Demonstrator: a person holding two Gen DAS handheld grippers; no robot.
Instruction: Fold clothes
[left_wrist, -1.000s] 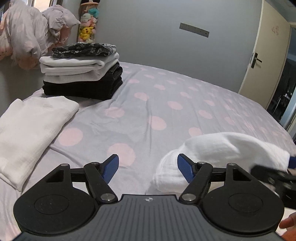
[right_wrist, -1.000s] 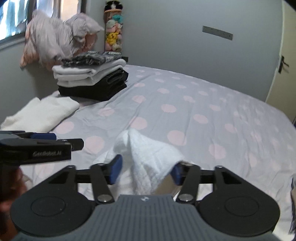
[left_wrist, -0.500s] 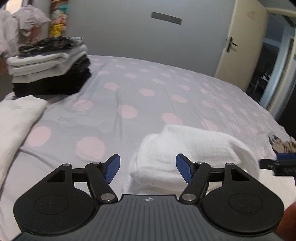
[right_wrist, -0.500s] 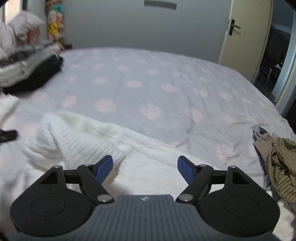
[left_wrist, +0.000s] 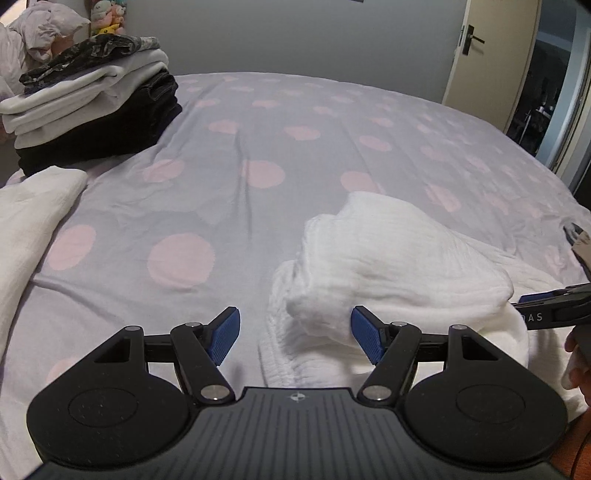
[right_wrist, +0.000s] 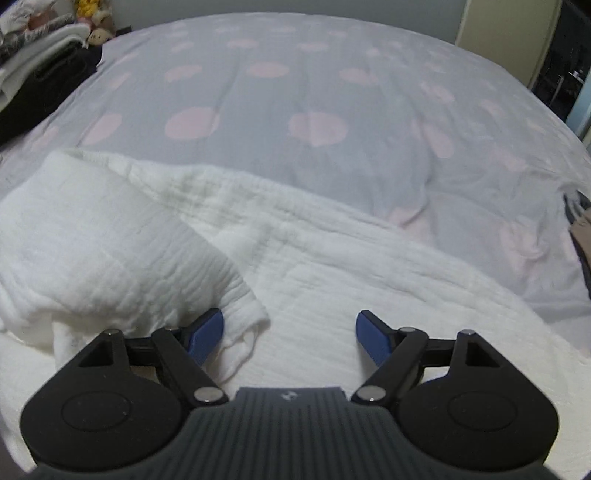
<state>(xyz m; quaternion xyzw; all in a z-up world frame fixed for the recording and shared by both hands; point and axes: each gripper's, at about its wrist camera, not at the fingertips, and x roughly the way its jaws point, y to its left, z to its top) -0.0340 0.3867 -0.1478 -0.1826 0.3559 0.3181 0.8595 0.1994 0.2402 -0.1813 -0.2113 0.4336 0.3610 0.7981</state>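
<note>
Two grippers over a white cloth on the bed.
Left to right: folded stack; left gripper, fingers spread at cloth's edge; right gripper, fingers closing, pinching nothing, cloth beneath.

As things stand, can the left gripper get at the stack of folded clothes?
Probably yes, though not from here. The left gripper hangs over the white cloth, jaws apart, while the stack of folded clothes sits across the bed. Only bare sheet lies between.
</note>
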